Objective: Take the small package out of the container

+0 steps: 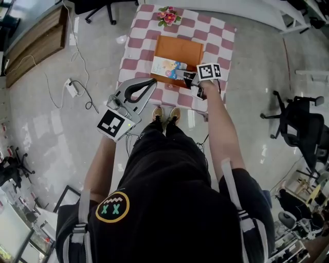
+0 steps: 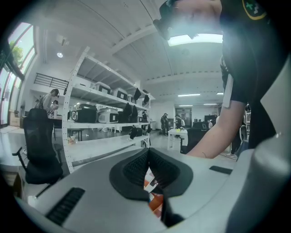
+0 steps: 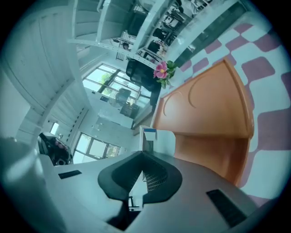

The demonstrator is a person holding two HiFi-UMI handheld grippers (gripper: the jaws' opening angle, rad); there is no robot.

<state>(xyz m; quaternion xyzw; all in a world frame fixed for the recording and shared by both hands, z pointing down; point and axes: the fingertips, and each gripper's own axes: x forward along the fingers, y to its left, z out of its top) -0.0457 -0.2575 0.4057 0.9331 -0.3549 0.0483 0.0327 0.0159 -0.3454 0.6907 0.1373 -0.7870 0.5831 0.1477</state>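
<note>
The small package (image 1: 165, 67), flat with a colourful print, hangs over the near left edge of the orange container (image 1: 181, 50) on the checkered table (image 1: 138, 47). My right gripper (image 1: 185, 76) is shut on the package's right end. In the right gripper view the package (image 3: 157, 138) shows edge-on as a thin white sheet pinched between the pads, with the container (image 3: 209, 109) beyond it and my right gripper (image 3: 143, 169) below it. My left gripper (image 1: 153, 82) hovers off the table's front left corner. Its jaws (image 2: 148, 157) meet at the tips with nothing in them.
A pink flower decoration (image 1: 168, 15) stands at the table's far edge, also in the right gripper view as the flower (image 3: 161, 70). A black office chair (image 1: 302, 123) is at the right. A power strip with cables (image 1: 72, 87) lies on the floor at the left.
</note>
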